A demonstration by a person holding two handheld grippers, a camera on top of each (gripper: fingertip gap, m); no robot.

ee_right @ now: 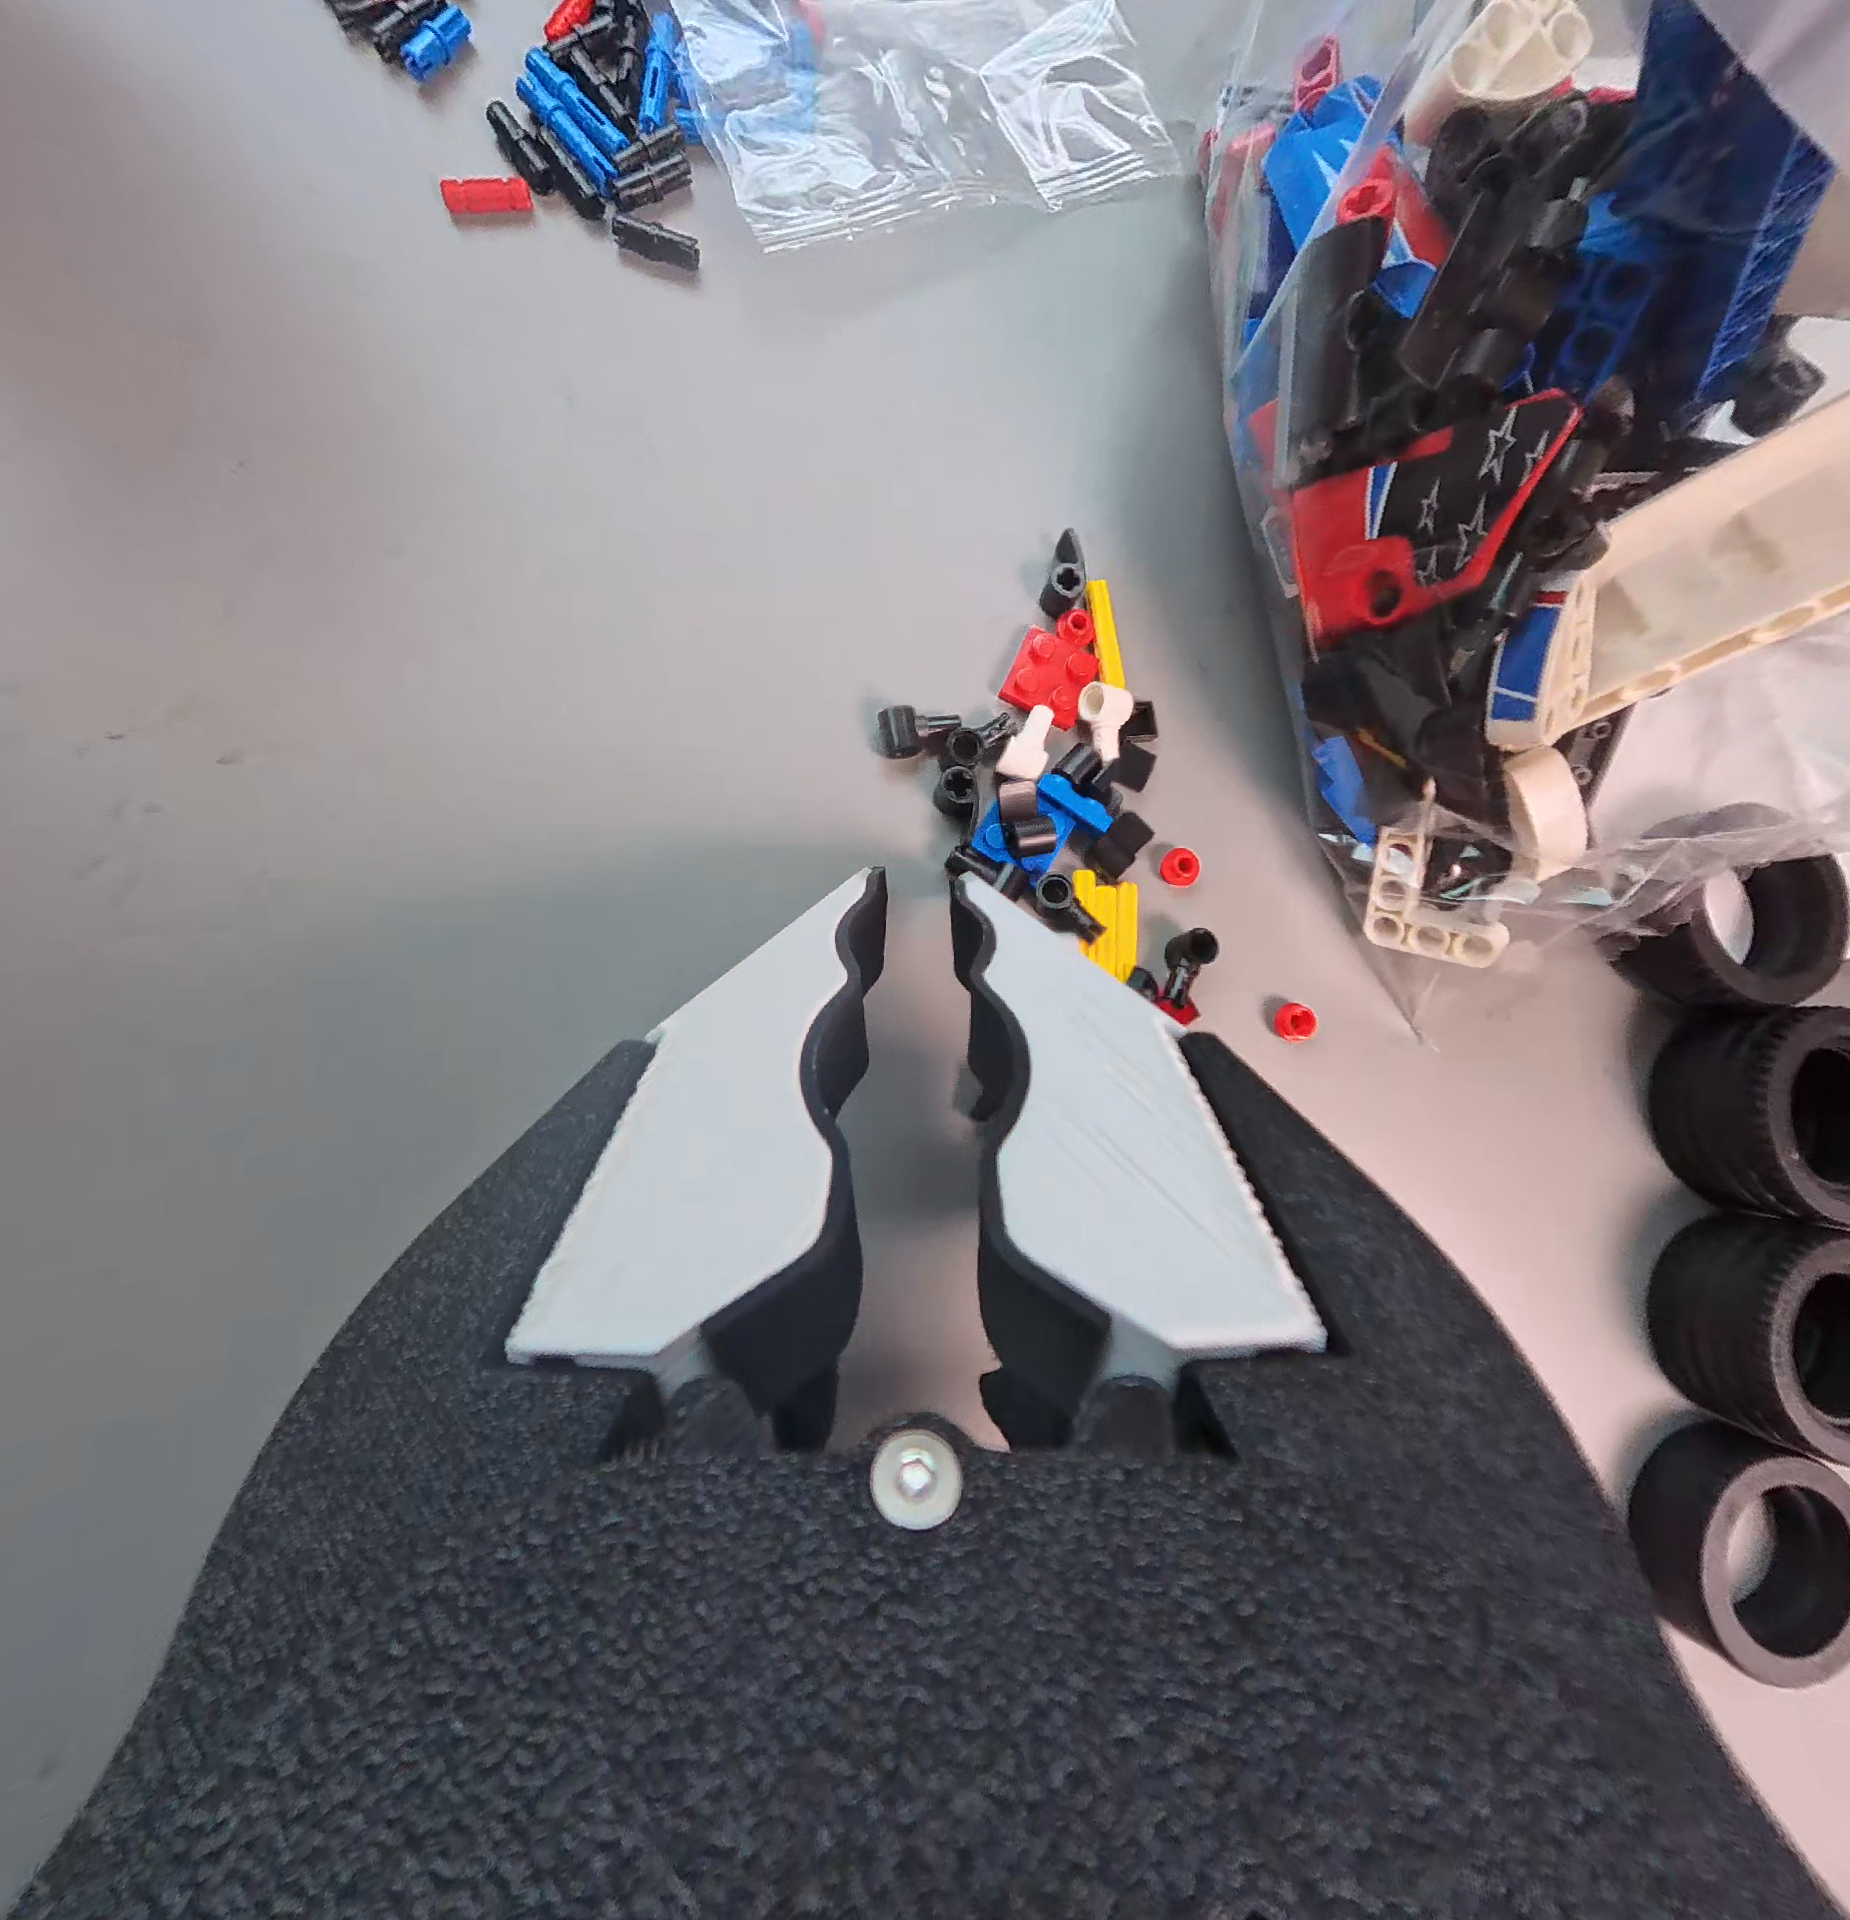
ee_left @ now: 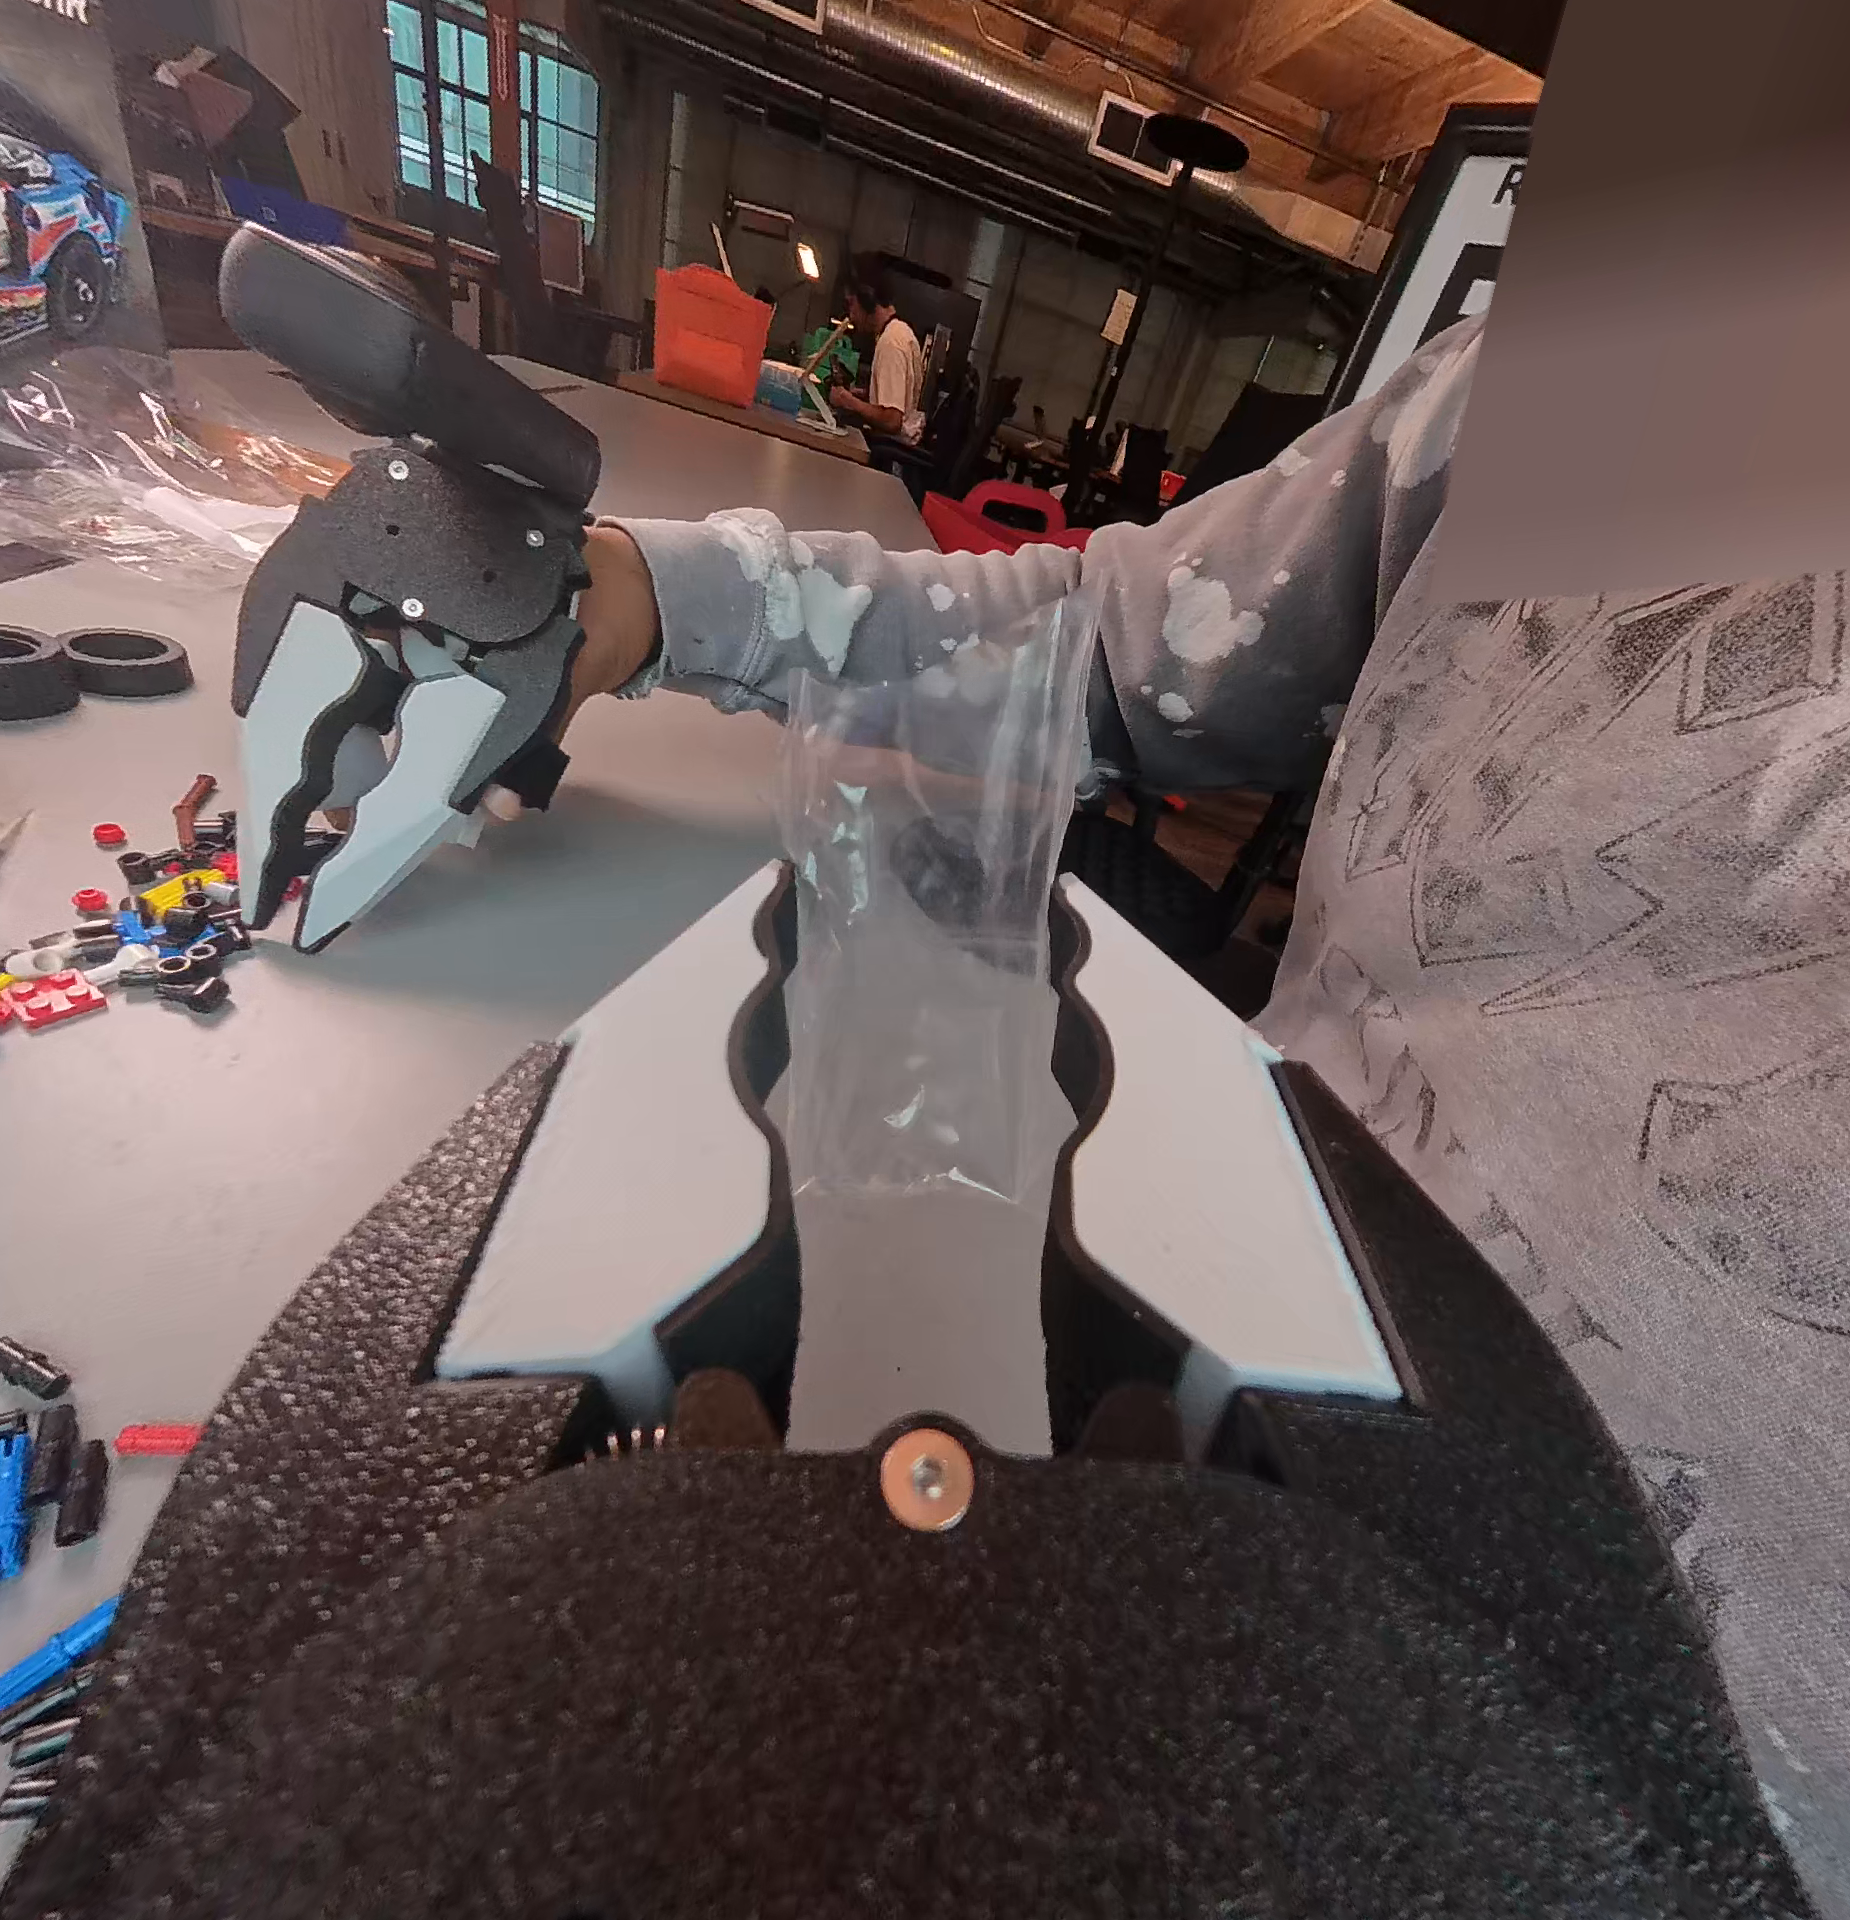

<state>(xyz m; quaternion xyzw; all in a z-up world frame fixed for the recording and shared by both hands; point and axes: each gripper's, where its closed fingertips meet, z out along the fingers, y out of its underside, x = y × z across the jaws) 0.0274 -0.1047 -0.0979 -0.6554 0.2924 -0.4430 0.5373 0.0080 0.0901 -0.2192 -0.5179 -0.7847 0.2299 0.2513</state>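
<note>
Cut off at the left edge of the left wrist view: a printed box (ee_left: 38,208) with a car picture, and blue and black pins (ee_left: 27,1475) at lower left. Hidden behind the right fingertip (ee_right: 978,914) in the right wrist view: part of the pile of small bricks (ee_right: 1066,790). Cropped by the right edge there: the full parts bag (ee_right: 1503,436) and four black tyres (ee_right: 1773,1226). Too unclear to identify: a dark shape inside the clear bag (ee_left: 931,935), between the spread fingers at centre of the left wrist view.
</note>
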